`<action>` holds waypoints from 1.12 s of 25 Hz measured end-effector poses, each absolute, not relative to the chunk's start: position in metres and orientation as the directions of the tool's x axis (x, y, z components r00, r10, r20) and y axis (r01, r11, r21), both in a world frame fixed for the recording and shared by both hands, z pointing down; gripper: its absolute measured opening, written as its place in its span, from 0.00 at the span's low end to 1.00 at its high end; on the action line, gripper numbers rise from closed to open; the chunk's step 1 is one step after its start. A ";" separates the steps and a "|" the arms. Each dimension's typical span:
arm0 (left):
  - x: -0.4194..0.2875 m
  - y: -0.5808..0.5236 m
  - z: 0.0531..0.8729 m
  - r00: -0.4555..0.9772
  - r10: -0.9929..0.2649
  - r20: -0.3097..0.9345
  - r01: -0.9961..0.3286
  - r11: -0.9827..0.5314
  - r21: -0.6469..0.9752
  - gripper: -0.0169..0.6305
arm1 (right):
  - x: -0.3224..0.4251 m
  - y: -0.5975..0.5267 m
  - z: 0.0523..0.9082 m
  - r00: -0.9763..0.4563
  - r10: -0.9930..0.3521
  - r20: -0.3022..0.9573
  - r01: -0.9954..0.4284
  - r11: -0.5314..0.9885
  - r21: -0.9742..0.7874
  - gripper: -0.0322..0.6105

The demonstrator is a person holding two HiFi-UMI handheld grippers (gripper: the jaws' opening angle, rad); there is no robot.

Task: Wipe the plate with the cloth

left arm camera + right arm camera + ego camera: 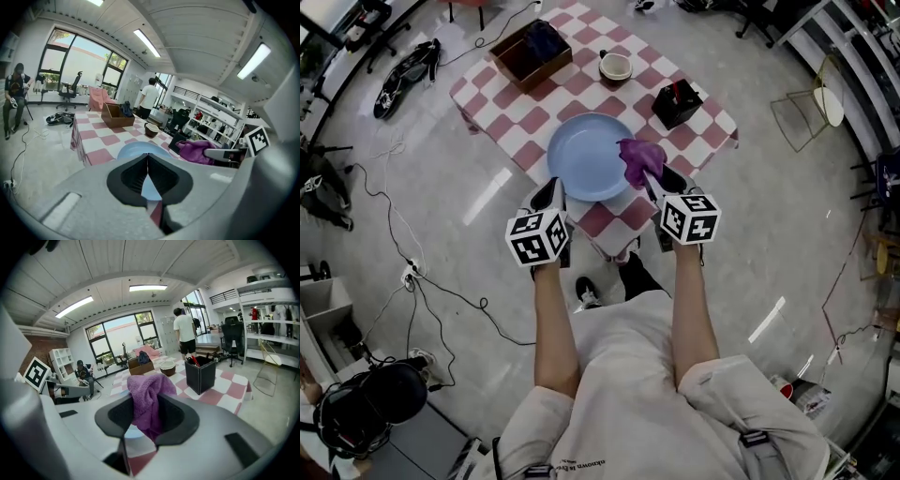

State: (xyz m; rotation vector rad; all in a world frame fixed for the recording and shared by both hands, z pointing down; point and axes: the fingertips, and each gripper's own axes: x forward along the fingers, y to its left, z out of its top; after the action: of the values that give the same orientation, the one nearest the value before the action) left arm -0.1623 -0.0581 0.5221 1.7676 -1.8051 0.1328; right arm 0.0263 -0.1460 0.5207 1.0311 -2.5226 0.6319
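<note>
Fingers (176,416) of the right gripper (145,417) are pinching the purple cloth (149,392), which bunches up above them and hangs a little below. On the left gripper (148,171) the fingers (133,176) are pressed together with nothing between them.

From the head view, the blue plate (586,155) sits near the front edge of the desk (530,117), which has a red and white checked cover. The cloth (639,159) is over the plate's right side, at or just inside the rim. Whether it rests on the plate or hangs just above it, I cannot tell. The right gripper (652,183) comes in from the plate's near right, and the left gripper (551,194) points at the near left rim, close to it, though contact cannot be confirmed.

Further back on the desk, well apart from the plate, stand a brown box (530,52), a small bowl (615,66) and a black holder (676,101).

As a judgement, the task is at an early stage. The cloth is picked up and brought to the plate, so that part is done. The wiping itself looks barely begun or not yet begun, since most of the plate lies uncovered to the cloth's left. The plate shows no marks, so how much is already wiped cannot be read from it. What is left is to press the cloth down and sweep it across the plate.
</note>
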 end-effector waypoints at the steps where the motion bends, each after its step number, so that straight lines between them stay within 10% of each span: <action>1: -0.168 -0.066 0.519 0.051 -0.880 0.472 -0.934 0.126 0.335 0.04 | 0.018 -0.159 0.518 -0.692 -0.554 0.463 -0.705 0.655 -0.272 0.27; 16: -0.199 -0.088 0.573 -0.108 -0.765 0.635 -0.812 0.437 0.388 0.04 | -0.079 -0.219 0.551 -0.832 -0.187 0.522 -0.383 0.875 -0.297 0.27; 28: -0.225 -0.116 0.608 0.060 -0.715 0.696 -0.818 0.365 0.445 0.07 | -0.087 -0.221 0.570 -0.777 -0.188 0.601 -0.411 0.874 -0.258 0.27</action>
State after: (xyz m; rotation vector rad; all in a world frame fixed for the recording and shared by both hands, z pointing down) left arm -0.2253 -0.1158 0.6082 1.3779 -1.6792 0.1354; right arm -0.0870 -0.2207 0.5703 0.4326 -2.4592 0.5097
